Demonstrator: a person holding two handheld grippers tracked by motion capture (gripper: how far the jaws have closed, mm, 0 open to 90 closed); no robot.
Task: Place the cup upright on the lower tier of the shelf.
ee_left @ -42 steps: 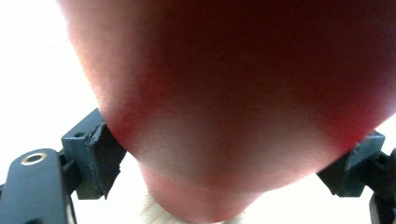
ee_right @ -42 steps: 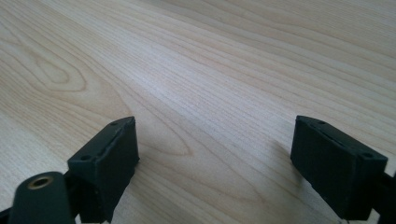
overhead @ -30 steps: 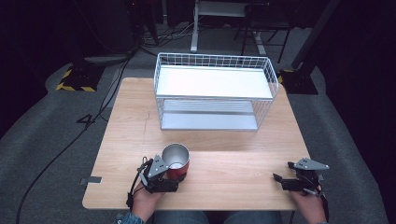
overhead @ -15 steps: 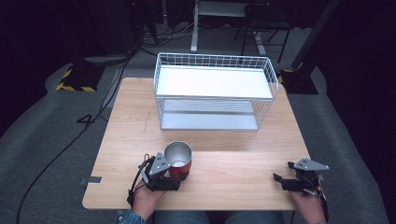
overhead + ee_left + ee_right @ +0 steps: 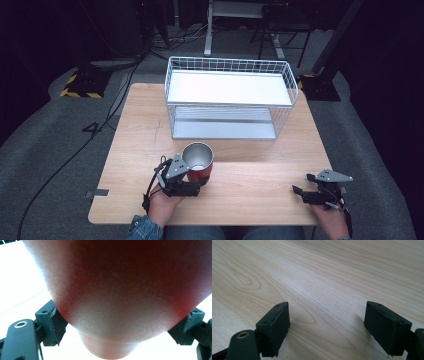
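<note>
A red cup (image 5: 198,159) with a bare steel inside stands upright over the near left part of the wooden table (image 5: 260,172). My left gripper (image 5: 199,181) is shut on the cup's lower body from the person's side. In the left gripper view the red wall of the cup (image 5: 120,290) sits between both pads (image 5: 53,323), which press its sides. Whether its base touches the table is hidden. My right gripper (image 5: 302,192) rests low at the near right of the table. It is open, and between its fingers (image 5: 274,325) is only bare wood (image 5: 337,277).
A white wire rack (image 5: 230,100) with two shelves stands at the far middle of the table, its open front facing the person. Bare wood lies between the rack and the two grippers. Dark floor, cables and stands surround the table.
The left gripper has carried the cup a little to the right and away from the person, toward the rack. The right gripper has stayed in place.
</note>
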